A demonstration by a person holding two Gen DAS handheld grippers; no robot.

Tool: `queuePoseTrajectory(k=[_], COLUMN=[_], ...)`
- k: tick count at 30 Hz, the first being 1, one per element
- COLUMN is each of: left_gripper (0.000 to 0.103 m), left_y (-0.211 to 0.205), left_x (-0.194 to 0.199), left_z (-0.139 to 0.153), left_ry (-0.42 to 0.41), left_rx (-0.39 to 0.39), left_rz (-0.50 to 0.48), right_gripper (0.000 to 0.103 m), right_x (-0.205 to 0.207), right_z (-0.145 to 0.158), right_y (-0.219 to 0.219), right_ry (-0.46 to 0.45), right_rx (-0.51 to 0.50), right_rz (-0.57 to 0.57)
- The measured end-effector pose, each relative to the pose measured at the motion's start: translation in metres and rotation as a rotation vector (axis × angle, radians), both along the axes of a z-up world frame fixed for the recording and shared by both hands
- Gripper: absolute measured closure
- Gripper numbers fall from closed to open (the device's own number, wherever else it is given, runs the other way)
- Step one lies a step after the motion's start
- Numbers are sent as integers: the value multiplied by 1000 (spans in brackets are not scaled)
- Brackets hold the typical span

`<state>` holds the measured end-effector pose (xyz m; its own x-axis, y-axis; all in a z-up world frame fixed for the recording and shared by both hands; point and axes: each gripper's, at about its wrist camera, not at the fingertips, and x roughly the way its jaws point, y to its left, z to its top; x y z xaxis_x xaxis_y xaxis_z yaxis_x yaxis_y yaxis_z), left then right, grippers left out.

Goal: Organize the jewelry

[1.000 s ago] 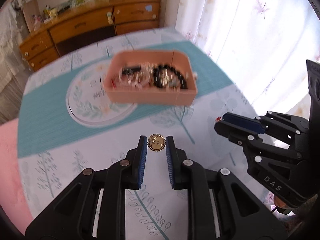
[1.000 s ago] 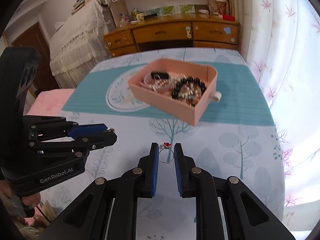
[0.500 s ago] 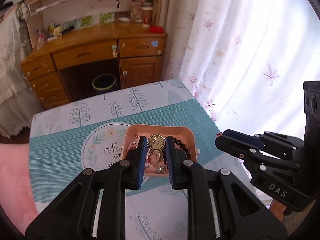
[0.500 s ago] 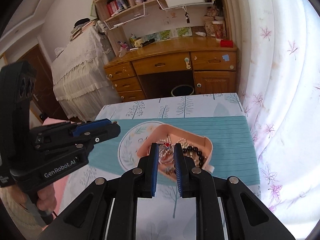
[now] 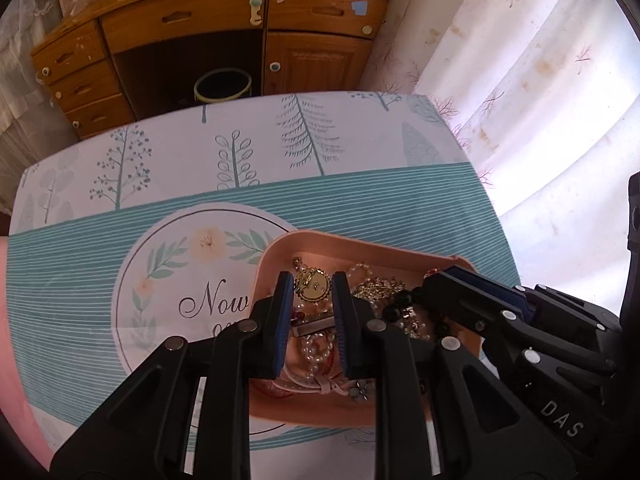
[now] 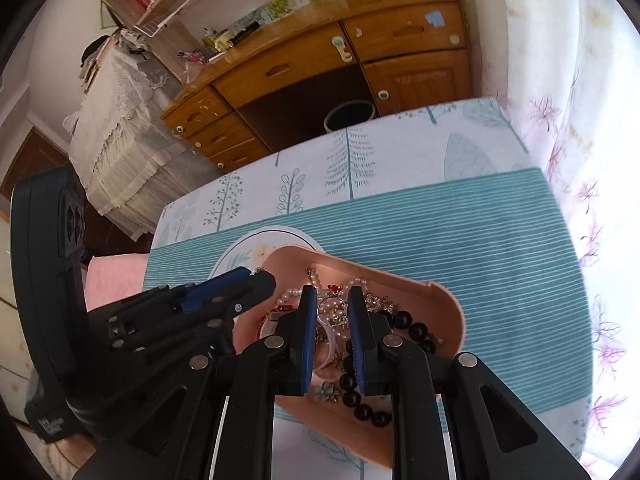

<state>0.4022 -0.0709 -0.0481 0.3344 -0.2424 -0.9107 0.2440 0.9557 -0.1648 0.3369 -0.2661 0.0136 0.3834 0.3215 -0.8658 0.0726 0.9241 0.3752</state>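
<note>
My left gripper (image 5: pixel 310 287) is clamped on a round gold pendant (image 5: pixel 313 285), pinched edge to edge between its blue pads. My right gripper (image 6: pixel 331 307) is clamped the same way on a thin silver ring (image 6: pixel 331 312) with a small red stone sitting just past its fingertips. Both grippers point steeply down over the pink tray (image 5: pixel 352 245), side by side, the right one close on the right of my left. Directly beneath my left fingertips lie pearl strands (image 5: pixel 316 350) and a small silver bar; below my right gripper and to its right curls a black bead bracelet (image 6: pixel 412 330). The tray rests on the tabletop (image 5: pixel 400 208), whose cloth stretches ahead of both grippers towards a wooden desk (image 5: pixel 192 28).
</note>
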Motion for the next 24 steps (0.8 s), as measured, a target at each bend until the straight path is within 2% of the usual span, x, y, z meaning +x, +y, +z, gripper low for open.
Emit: queuePoseTrajectory(k=[3,7,10,15,24], left_gripper=[83,53,51,51,50], left_y=[2,10,16,14,24], left_x=[2,1,-5,-23,-90], left_z=[-9,-7,1,22,73], left_ry=[24,2,-9,-50,-138], left_rx=[-9,-4,-36,-9,15], left_rz=[12,38,50,31,33], right_gripper=[79,76,76,76,75], right_x=[5,9,8,-1,-49], right_z=[-18,-32,-35,-21,35], right_y=[1,-2,-4,-4,4], right_ry=[21,13,7,-15,-81], right_rx=[19,45,52,39,-12], right_rz=[-14,-47,-62,-57,-13])
